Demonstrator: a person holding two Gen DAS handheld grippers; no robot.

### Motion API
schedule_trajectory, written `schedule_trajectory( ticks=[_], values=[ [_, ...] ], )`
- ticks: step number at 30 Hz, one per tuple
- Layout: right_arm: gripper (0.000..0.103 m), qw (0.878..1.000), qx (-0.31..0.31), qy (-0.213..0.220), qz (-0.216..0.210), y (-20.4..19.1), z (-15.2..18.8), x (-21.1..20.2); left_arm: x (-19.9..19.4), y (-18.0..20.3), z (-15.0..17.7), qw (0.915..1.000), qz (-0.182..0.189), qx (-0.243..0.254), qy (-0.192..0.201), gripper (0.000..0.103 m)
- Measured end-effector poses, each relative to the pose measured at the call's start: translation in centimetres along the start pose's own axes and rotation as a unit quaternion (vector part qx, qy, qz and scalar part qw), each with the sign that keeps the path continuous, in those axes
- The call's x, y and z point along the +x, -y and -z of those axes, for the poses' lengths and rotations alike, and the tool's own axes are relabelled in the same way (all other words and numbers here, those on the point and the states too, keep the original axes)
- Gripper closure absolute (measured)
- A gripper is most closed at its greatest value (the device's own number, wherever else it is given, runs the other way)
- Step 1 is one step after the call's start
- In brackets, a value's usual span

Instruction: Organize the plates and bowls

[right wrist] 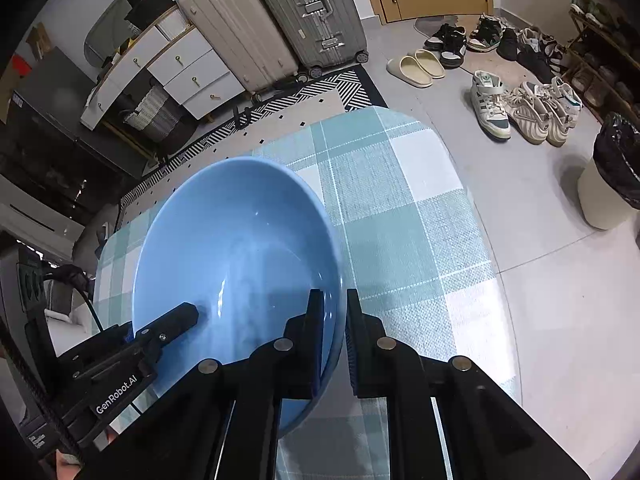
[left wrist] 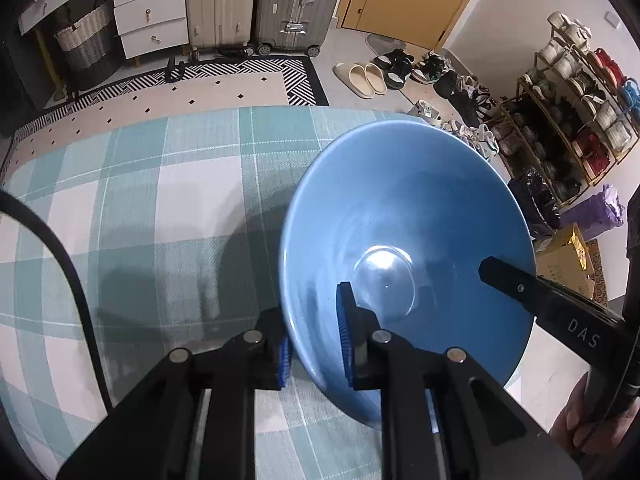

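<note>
Pinching the blue bowl (left wrist: pixel 404 216) rim from opposite sides, left tongs (left wrist: pixel 316 340) and right tongs (right wrist: pixel 334 344) squeeze narrow; it looks smooth, slippery, breakable.

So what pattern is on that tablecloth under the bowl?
A teal-and-white plaid check on the tablecloth, clearest in the left wrist view beside the blue bowl.

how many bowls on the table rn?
1. A blue bowl on the checked tablecloth, its rim pinched on opposite sides by the left gripper and right gripper. No other bowl or plate shows; parts of the table lie out of frame.
</note>
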State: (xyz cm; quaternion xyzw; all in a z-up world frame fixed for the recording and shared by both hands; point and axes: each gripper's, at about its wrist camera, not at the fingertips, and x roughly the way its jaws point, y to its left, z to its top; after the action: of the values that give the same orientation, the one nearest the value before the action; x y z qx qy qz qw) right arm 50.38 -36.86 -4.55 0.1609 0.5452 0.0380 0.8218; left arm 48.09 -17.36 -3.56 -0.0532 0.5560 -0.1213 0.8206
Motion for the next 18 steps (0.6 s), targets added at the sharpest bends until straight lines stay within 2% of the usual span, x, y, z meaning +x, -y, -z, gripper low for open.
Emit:
schedule_trajectory(
  ticks=[9,18],
  values=[
    [0.093,1.0,0.009,-0.017,-0.003,0.1,2.2,-1.1,-1.3,0.1,2.8,0.9999,0.008,-0.007,-0.01,0.086],
    [0.093,0.999,0.011,-0.035,-0.011,0.1,6.8,-2.8,-3.3,0.6,6.3,0.9999,-0.001,0.01,-0.013,0.086]
  ],
)
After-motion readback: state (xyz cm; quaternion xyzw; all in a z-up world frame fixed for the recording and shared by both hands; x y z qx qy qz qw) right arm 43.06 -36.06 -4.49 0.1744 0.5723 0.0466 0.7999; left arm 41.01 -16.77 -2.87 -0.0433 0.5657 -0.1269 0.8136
